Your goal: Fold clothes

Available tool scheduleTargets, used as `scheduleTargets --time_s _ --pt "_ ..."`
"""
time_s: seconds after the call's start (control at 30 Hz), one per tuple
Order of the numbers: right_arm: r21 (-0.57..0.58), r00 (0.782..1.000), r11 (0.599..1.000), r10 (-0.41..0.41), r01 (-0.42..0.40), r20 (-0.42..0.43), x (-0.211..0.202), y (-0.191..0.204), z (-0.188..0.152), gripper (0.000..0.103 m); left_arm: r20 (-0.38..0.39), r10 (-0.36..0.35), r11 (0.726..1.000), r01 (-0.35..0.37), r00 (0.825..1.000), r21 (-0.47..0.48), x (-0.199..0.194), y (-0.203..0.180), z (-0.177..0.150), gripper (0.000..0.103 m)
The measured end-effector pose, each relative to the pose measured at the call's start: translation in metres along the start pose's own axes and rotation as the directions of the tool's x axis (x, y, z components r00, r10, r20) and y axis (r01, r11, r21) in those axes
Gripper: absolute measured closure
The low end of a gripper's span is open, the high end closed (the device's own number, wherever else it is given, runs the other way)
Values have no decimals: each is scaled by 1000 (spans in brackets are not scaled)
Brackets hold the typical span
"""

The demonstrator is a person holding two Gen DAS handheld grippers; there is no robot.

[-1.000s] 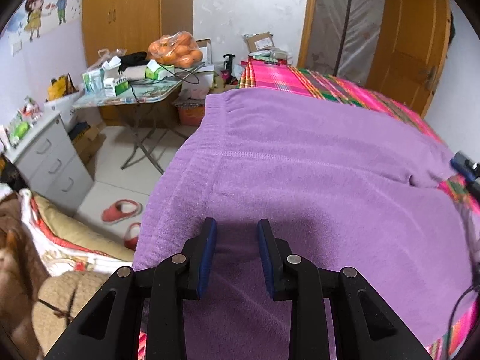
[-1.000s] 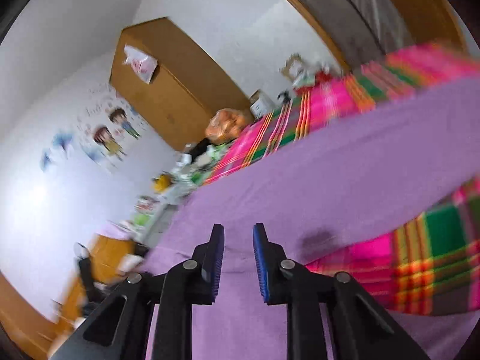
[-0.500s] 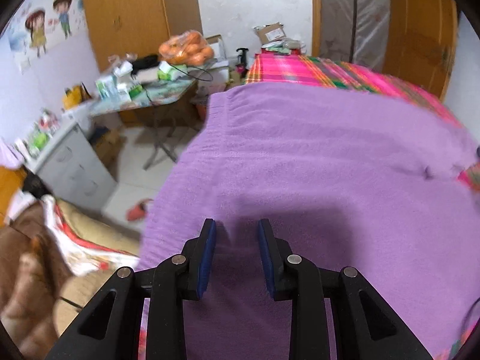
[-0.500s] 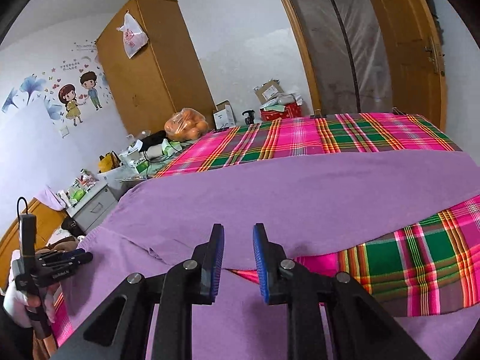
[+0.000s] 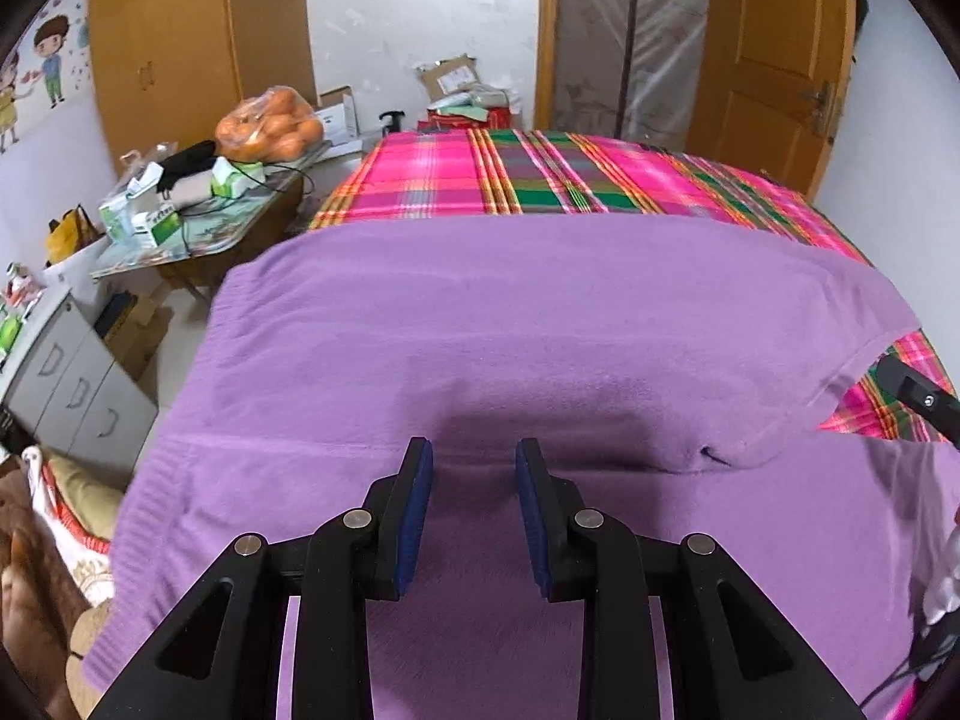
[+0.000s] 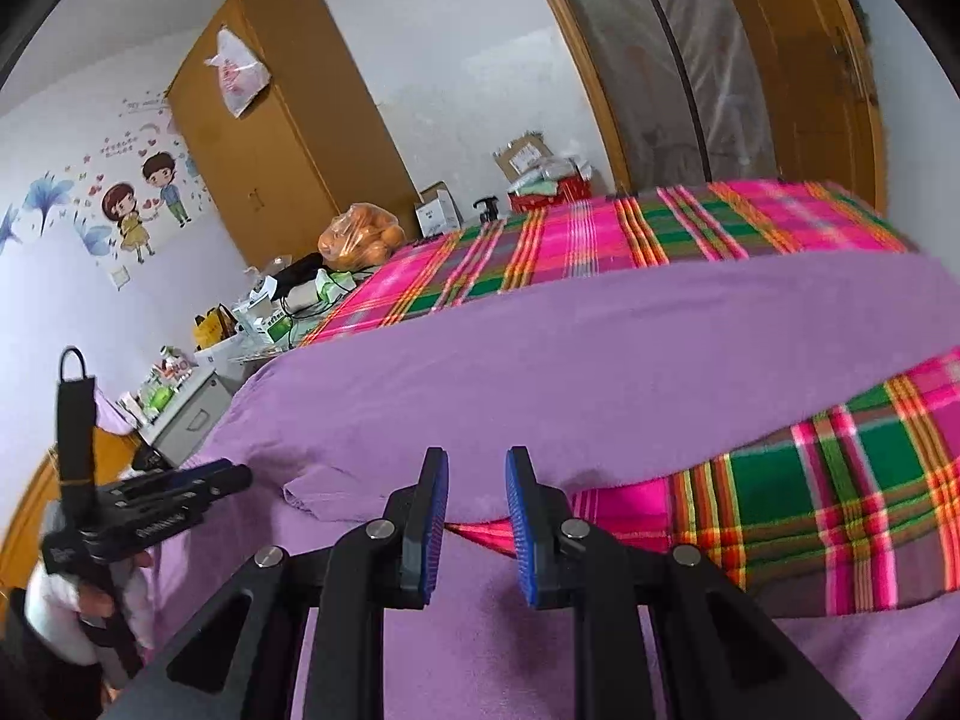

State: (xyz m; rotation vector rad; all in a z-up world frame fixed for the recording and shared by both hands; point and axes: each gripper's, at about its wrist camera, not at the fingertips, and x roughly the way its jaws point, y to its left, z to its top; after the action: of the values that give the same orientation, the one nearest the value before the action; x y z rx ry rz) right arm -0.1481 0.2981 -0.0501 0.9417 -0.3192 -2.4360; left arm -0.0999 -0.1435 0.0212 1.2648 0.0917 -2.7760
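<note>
Both the left hand-held gripper (image 5: 474,462) and the right hand-held gripper (image 6: 476,474) hover part-spread, empty, over the purple sweater (image 5: 540,324), which stretches toward twelve o'clock.

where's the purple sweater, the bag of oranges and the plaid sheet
sweater (image 5: 540,324), left wrist view, middle of its flat body
bag of oranges (image 5: 267,126), left wrist view, centre of the bag on the side table
plaid sheet (image 6: 840,480), right wrist view, bare patch right of the sweater

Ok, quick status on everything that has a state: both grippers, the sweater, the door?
Left gripper: open, nothing between its pads, over the sweater.
Right gripper: open, empty.
Purple sweater: spread on the plaid bedspread, partly folded over itself.
Wooden door: open.
</note>
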Motion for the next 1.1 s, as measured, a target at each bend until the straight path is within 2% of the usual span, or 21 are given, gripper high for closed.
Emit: scheduleTargets --time_s 0.4,0.57,0.67,0.77,0.8,0.9,1.0,1.1 --pt "113 995 991 82 -75 -60 15 -21 -1 81 8 -77 995 77 997 -65 7 13 -3 73" --pt "149 991 985 104 -91 -83 22 -25 0 73 0 -139 990 139 990 -33 8 20 1 73" --pt "72 996 996 56 -51 -73 13 -10 7 71 24 -175 985 174 984 12 -5 34 14 73" --pt "-95 998 995 40 -44 -41 -1 20 24 70 61 -186 981 182 981 65 -19 49 30 73" --pt "-170 999 985 35 -40 -30 -6 33 30 70 73 -183 981 177 980 85 -22 55 36 73" --pt "-390 999 920 30 -45 -45 -6 68 49 66 90 -151 982 139 984 130 -23 81 54 73" --pt "-456 995 888 12 -56 -98 6 79 64 66 75 -127 984 116 989 135 -17 107 68 73" --pt "-483 986 871 8 -88 -165 22 85 81 66 32 -141 985 137 989 105 -7 125 77 73"
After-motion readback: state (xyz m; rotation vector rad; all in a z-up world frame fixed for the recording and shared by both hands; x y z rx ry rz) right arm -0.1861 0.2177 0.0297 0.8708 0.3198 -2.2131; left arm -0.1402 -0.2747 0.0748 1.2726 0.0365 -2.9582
